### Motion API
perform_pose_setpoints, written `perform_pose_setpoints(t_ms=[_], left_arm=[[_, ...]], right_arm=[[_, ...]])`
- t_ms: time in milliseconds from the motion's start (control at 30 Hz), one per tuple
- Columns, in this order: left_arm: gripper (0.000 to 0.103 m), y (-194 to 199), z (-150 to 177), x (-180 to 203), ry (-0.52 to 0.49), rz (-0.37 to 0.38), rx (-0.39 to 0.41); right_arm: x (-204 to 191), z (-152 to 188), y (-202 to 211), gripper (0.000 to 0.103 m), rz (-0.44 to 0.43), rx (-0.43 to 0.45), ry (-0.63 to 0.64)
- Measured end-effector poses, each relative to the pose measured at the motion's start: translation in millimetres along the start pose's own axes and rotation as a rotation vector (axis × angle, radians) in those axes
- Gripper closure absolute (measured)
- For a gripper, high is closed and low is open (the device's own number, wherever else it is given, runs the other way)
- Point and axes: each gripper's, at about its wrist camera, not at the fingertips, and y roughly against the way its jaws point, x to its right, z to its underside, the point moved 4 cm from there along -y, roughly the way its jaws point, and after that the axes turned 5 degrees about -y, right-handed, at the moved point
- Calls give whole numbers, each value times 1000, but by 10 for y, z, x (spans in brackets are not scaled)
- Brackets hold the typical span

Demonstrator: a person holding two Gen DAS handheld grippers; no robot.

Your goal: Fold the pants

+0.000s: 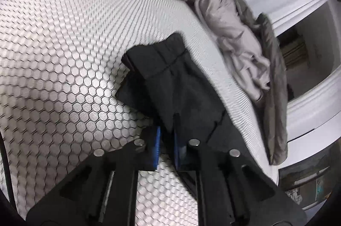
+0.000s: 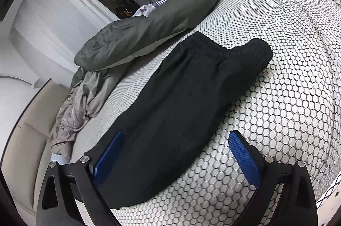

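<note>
Right wrist view: honeycomb-patterned mattress (image 2: 287,98), black pants (image 2: 181,102) (left jaws clamping them, right jaws spread).

Black pants (image 2: 181,102): we record one pair, of soft dark fabric, doubled lengthwise, lying on the honeycomb-patterned mattress (image 2: 287,76) near its edge. The gathered elastic waistband (image 2: 204,44) lies at the far end in the right wrist view. In the left wrist view we note the pants (image 1: 170,80) bunched and partly lifted (the near cloth blurred).
</note>
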Motion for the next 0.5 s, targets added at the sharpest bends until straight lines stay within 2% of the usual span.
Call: perform_pose_setpoints(t_ms=[100,233,367,500], left_arm=[[98,124,-13,44,-57,-19,37],[99,-57,30,-177,8,-53,-34],[98,-48,20,-130,-19,-59,-20],[100,-24,18,-95,-32,-62,-12]], right_arm=[[70,-20,12,3,15,-3,-18],[325,-141,10,3,51,-6,-80],[580,-266,-210,3,-4,-54,-191],[605,-523,-437,4,-52,-7,-226]])
